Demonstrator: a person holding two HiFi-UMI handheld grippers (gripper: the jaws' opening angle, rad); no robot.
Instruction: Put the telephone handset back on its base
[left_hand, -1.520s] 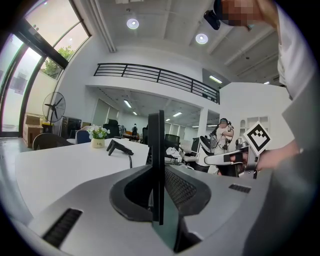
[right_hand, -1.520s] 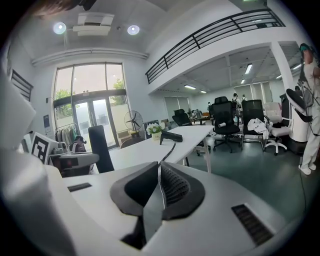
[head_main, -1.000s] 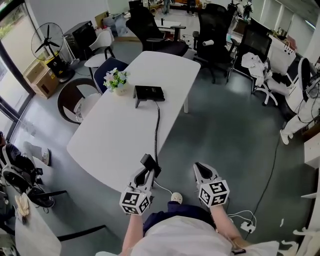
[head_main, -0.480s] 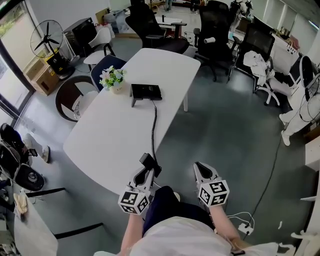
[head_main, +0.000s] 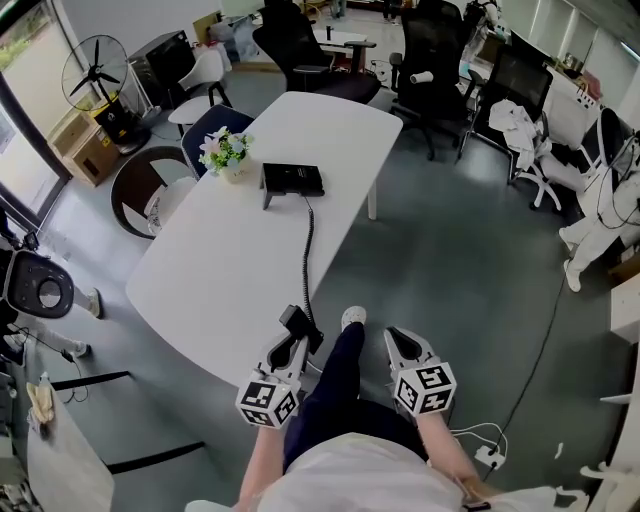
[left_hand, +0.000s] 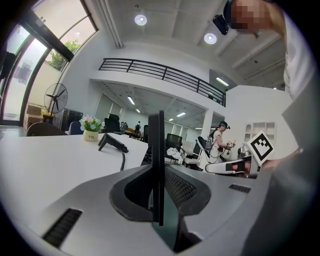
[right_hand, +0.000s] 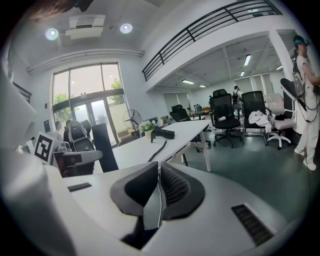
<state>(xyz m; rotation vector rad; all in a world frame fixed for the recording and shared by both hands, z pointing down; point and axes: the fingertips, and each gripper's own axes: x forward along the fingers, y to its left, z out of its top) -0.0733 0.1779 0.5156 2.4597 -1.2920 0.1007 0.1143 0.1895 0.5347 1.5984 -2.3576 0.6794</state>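
A white table stretches away from the person; a potted plant stands just beside the black telephone base near its far end; dark office chairs crowd behind it, and a standing fan sits off to the left. A coiled cord runs along the tabletop from the base toward the near edge. The person's leg, ending in a pale shoe, reaches out between the two grippers. The left gripper pinches the handset between its pads, at the table's near edge and well apart from the base. In the left gripper view the handset is a thin black slab, upright and edge-on; whether it touches the table is hard to judge. The right gripper hangs over the floor, its pads pressed together on nothing.
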